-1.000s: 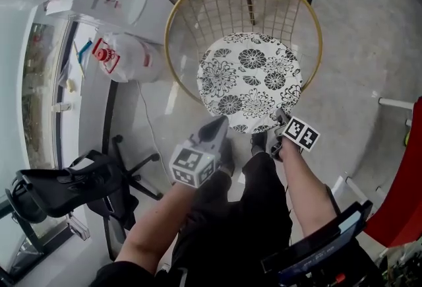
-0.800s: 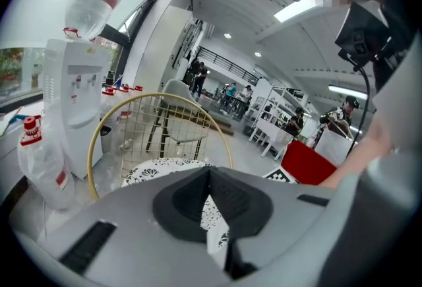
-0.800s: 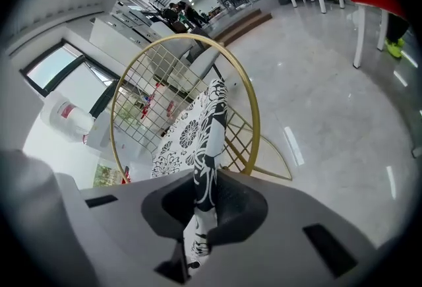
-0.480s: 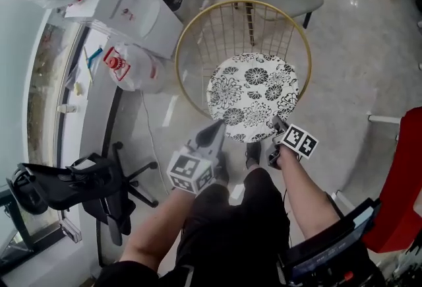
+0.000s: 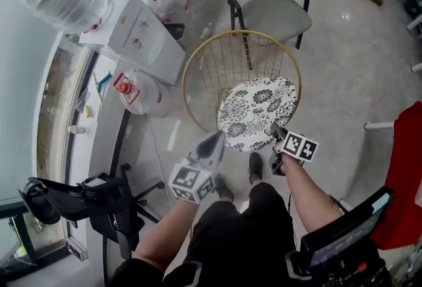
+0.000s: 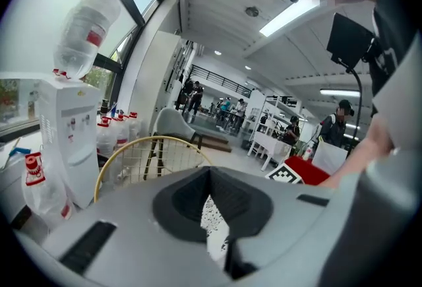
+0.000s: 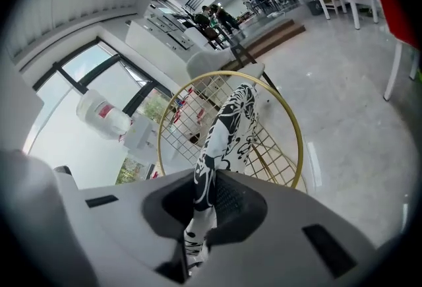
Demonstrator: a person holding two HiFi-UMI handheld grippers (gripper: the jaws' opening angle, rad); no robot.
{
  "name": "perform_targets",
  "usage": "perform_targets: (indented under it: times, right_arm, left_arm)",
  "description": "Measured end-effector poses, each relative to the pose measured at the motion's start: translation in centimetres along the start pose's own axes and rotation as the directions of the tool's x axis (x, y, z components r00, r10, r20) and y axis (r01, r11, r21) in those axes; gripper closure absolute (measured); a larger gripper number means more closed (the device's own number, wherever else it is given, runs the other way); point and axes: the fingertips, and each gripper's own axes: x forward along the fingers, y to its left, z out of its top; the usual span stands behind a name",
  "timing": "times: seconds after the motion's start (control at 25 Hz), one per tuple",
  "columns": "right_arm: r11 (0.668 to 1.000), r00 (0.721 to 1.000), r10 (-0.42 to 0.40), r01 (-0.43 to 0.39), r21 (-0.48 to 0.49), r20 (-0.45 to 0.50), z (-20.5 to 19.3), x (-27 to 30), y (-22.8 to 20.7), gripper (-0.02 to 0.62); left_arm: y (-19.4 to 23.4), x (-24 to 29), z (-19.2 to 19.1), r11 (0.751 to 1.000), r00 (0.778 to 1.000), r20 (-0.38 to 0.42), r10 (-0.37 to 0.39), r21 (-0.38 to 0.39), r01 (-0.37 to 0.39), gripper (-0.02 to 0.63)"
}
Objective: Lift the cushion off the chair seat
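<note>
The right gripper [image 5: 276, 130] clenches the cushion's near edge, and the left gripper [image 5: 219, 138], at its 9 o'clock, pinches the same edge. The floral cushion [image 5: 258, 107] slopes away toward 12 o'clock inside the gold wire chair [image 5: 184, 81] — lifting seems under way. Next, raise it higher and draw it toward 6 o'clock so the far edge clears the rim.

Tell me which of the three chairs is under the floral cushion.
The round gold wire chair. The grey upholstered chair with black legs stands beyond it, the black office chair to its left, both clear of the black-and-white floral cushion.
</note>
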Motion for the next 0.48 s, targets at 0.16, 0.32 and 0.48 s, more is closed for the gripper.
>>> perform_targets:
  times: [0.16,0.32,0.48]
  right_arm:
    - [0.997,0.997,0.07,-0.07,-0.027,0.023,1.5,-1.1,3.6,0.566]
    - [0.991,0.993,0.115,-0.113,-0.077,0.027,2.5,-1.9,7.2,0.568]
    - [0.987,0.992,0.122,-0.119,-0.108,0.025,3.0,-2.8,9.7,0.568]
  left_arm:
    - [0.0,-1.0,2.3,1.0,1.0,0.023,0.001,0.016,-0.001,0.598]
    - [0.3,-2.2,3.7,0.999,1.0,0.029,0.012,0.037,-0.013,0.598]
    - [0.4,-3.5,5.3,0.999,0.999,0.054,0.001,0.033,-0.003,0.598]
